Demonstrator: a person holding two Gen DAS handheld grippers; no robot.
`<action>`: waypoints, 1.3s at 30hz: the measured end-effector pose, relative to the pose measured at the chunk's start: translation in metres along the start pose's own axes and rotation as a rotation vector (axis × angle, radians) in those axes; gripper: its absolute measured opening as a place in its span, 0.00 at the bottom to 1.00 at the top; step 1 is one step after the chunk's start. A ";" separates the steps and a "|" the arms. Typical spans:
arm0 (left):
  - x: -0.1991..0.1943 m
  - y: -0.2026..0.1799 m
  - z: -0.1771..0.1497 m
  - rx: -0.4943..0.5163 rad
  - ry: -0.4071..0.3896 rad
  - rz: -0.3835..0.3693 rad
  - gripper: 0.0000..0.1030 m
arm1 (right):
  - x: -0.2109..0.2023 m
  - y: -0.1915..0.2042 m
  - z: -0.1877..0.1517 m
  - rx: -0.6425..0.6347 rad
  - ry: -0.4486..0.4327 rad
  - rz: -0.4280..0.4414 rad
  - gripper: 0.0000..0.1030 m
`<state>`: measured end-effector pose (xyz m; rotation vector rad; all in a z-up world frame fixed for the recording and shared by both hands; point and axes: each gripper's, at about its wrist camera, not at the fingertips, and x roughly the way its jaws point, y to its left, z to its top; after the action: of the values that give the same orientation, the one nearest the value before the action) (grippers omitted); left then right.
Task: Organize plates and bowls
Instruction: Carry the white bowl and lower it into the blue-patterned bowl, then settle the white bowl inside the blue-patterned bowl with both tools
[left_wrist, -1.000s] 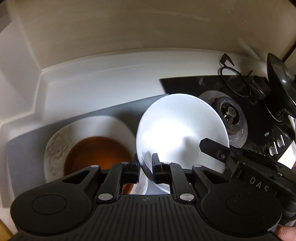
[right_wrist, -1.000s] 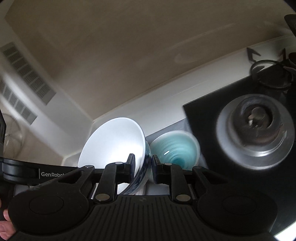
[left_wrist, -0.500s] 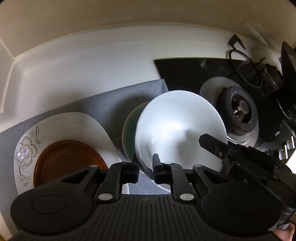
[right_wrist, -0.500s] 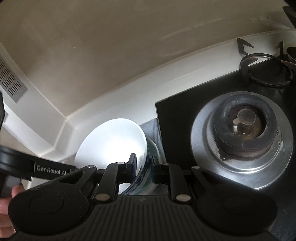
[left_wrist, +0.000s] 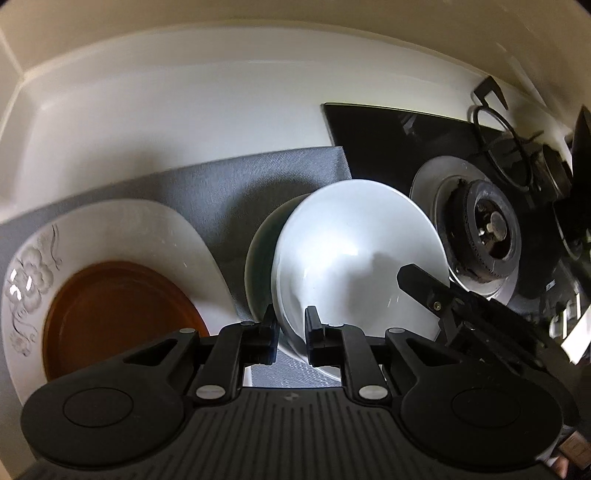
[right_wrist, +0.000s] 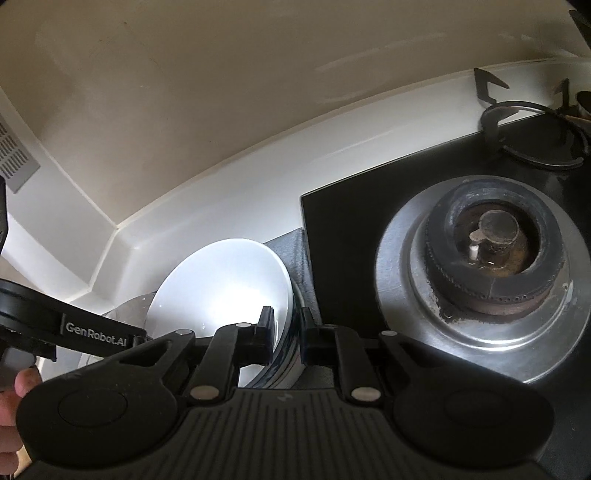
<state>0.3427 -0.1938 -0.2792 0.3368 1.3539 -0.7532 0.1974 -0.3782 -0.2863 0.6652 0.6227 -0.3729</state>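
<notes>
Both claws pinch one white bowl by its rim: left claw (left_wrist: 290, 334) on the near edge, right claw (right_wrist: 284, 332) closing narrow on the opposite edge. White bowl (left_wrist: 354, 254), smooth and glossy, sits nested in a dark green bowl (left_wrist: 264, 251) on the grey mat (left_wrist: 229, 184), between a flowered plate (left_wrist: 122, 236) holding an amber dish (left_wrist: 118, 314) and the stove burner (left_wrist: 487, 232).

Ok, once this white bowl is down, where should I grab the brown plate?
Its rim, on the side facing the white bowl. The brown plate lies flat on the flowered plate, so only the edge offers a pinch; bare white plate beside it there likely leaves room for a finger coming down at a slant.
</notes>
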 end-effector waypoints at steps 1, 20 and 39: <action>0.001 0.003 0.001 -0.023 0.008 -0.011 0.15 | 0.000 0.001 -0.001 -0.011 -0.002 -0.007 0.12; -0.007 0.045 -0.005 -0.309 0.040 -0.164 0.16 | 0.007 0.009 -0.007 -0.120 -0.059 -0.033 0.05; -0.012 0.034 -0.002 -0.179 -0.041 -0.010 0.13 | -0.017 -0.002 -0.021 -0.066 -0.058 0.021 0.27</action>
<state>0.3635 -0.1648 -0.2751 0.1724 1.3737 -0.6385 0.1753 -0.3636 -0.2892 0.5952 0.5705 -0.3491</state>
